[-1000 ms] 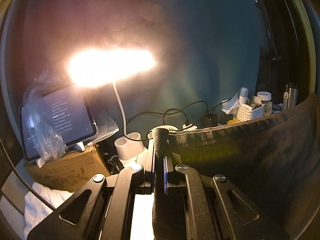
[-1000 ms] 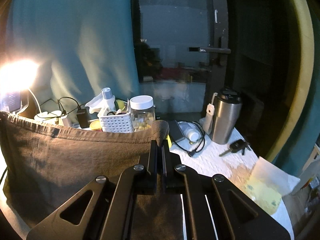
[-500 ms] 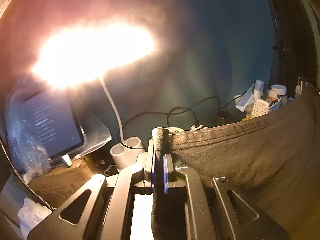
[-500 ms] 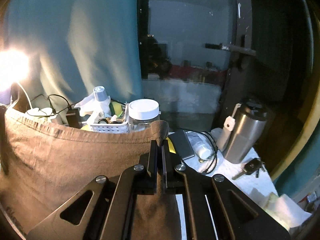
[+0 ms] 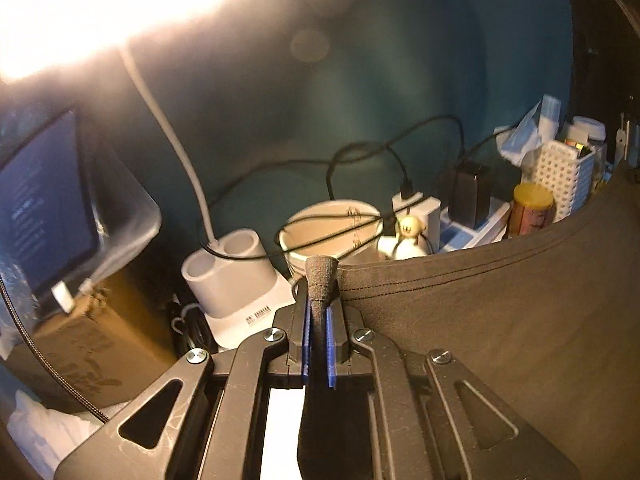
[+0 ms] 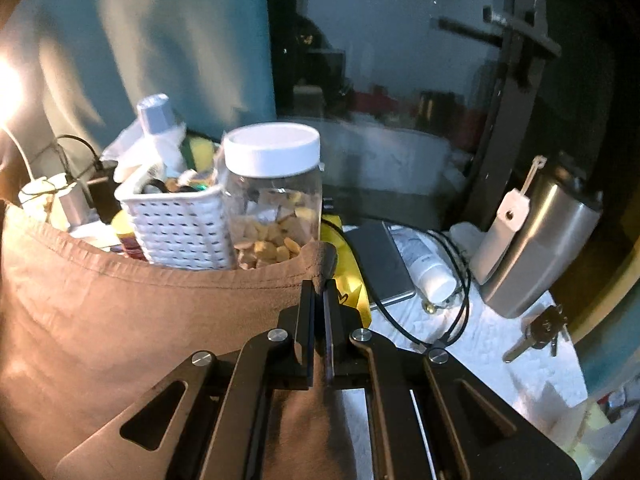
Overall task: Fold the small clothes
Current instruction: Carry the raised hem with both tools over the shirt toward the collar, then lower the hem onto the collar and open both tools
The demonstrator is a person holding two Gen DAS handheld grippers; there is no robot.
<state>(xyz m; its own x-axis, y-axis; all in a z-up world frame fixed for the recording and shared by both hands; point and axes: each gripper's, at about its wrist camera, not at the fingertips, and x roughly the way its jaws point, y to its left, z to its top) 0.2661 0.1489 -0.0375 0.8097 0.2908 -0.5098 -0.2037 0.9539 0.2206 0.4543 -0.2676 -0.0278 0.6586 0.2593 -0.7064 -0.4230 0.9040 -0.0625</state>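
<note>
Centrally in each view, the left claw and right claw each pinch a corner of the grey-brown cotton garment, whose hemmed edge stretches between them. Beyond it in the right view stand a clear white-lidded plastic jar and white perforated basket.

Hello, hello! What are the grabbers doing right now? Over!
Left gripper shut on brown garment corner. Right gripper shut on the other corner; hem stretched between. Clutter close ahead: paper cup, snack jar.
</note>
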